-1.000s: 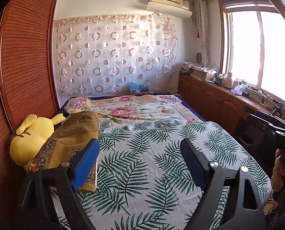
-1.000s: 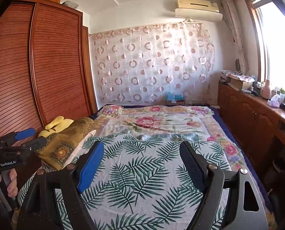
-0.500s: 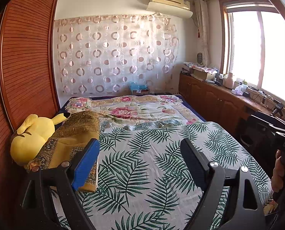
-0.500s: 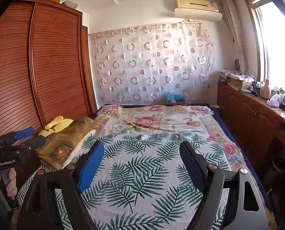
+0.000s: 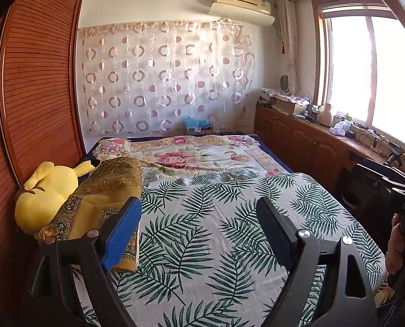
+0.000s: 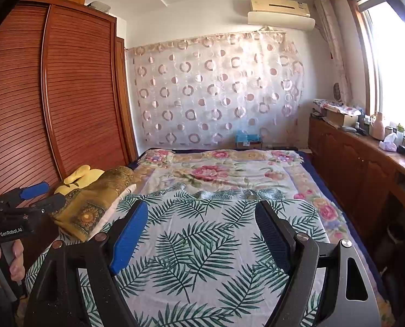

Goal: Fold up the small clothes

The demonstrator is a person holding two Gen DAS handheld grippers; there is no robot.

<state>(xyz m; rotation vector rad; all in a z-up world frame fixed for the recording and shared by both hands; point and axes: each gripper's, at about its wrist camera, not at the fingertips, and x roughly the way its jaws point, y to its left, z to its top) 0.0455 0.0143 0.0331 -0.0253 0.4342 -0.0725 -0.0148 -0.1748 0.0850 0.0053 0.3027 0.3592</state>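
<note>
A palm-leaf patterned cloth (image 5: 202,231) lies spread flat on the near half of the bed; it also shows in the right wrist view (image 6: 202,239). My left gripper (image 5: 199,204) is open and empty, held above the cloth. My right gripper (image 6: 201,207) is open and empty, also above the cloth. The left gripper shows at the left edge of the right wrist view (image 6: 36,199). The right gripper's body shows at the right edge of the left wrist view (image 5: 387,188). No small garment is visible.
A floral quilt (image 5: 191,158) covers the far half of the bed. A yellow plush toy (image 5: 44,196) and a folded gold patterned fabric (image 5: 101,190) lie along the bed's left side by the wooden wardrobe (image 5: 36,95). Wooden cabinets (image 6: 360,169) with clutter run under the window.
</note>
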